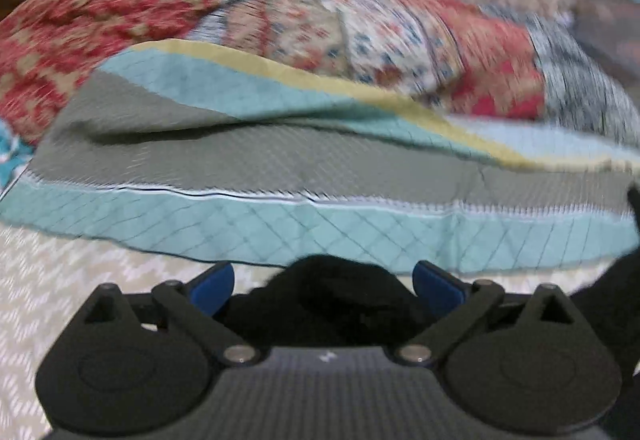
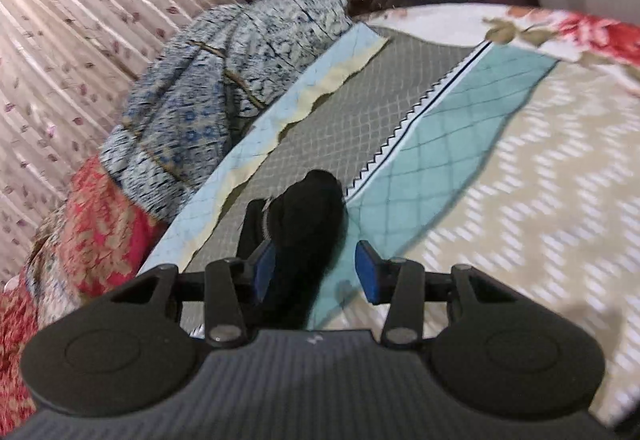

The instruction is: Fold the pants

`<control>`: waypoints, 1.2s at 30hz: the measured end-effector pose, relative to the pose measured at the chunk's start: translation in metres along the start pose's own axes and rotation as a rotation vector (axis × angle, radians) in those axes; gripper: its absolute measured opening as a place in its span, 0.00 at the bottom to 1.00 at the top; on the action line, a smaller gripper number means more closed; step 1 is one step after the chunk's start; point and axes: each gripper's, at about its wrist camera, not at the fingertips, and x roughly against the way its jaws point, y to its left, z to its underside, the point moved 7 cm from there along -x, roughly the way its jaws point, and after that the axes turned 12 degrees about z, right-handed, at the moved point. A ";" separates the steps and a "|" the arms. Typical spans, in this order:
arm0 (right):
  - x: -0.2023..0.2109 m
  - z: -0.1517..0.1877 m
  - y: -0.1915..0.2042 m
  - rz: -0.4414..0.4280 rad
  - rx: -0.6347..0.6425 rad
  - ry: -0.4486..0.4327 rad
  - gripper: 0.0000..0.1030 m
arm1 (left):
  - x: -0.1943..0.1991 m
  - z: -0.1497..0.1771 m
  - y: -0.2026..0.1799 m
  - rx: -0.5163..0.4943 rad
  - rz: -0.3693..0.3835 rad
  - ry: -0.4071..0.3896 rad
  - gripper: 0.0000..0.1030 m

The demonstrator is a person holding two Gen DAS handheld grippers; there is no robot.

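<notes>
The black pants (image 1: 328, 296) lie bunched low between my left gripper's (image 1: 324, 286) blue pads (image 1: 212, 288), which stand wide apart and touch none of the cloth. More black cloth shows at the right edge. In the right wrist view a fold of the black pants (image 2: 308, 224) rises between my right gripper's (image 2: 316, 274) pads. It rests against the left pad (image 2: 264, 272), and a strip of quilt shows between it and the other pad, so that gripper is partly open. Both grippers hang over the bed.
A grey and teal quilt (image 1: 280, 168) with a yellow border lies over the beige zigzag bedspread (image 1: 48, 280). Behind it is a heap of red and blue patterned clothes (image 1: 360, 32), then a floral curtain (image 2: 60, 20). The picture is blurred.
</notes>
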 end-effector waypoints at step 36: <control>0.050 -0.036 0.014 0.117 0.052 -0.214 0.38 | 0.023 0.003 0.029 0.286 0.039 -0.146 0.15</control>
